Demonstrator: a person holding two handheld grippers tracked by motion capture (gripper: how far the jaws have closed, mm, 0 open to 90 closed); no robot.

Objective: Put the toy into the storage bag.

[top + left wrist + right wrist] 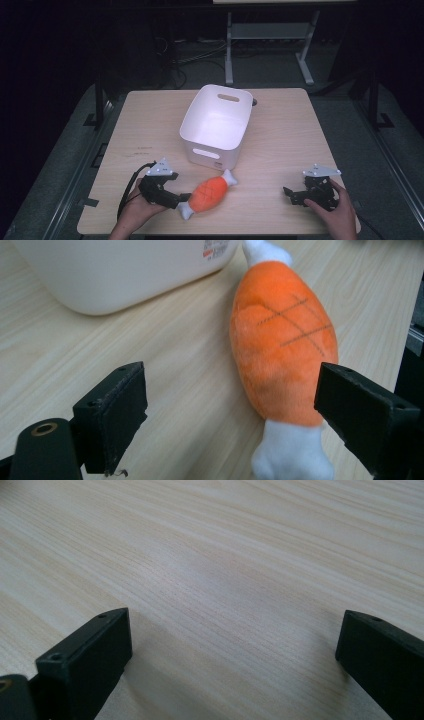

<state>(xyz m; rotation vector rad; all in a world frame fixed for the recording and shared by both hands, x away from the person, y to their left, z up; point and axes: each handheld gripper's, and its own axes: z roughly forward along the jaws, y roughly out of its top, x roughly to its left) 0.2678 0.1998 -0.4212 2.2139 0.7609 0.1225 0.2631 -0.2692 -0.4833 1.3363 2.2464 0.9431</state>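
Left gripper view — orange plush drumstick [282,345], stitched crosshatch, white bone ends.

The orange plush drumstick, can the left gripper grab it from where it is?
Probably yes. The left gripper has its jaws open beside the orange plush drumstick, one jaw already next to its white end, with nothing between them. The white bin sits behind, out of the way.

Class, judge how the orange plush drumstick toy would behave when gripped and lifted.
The plush drumstick looks fuzzy and stuffed, so it probably squashes between jaws, grips without slipping, and weighs little. Its rounded body might roll slightly if pushed sideways.
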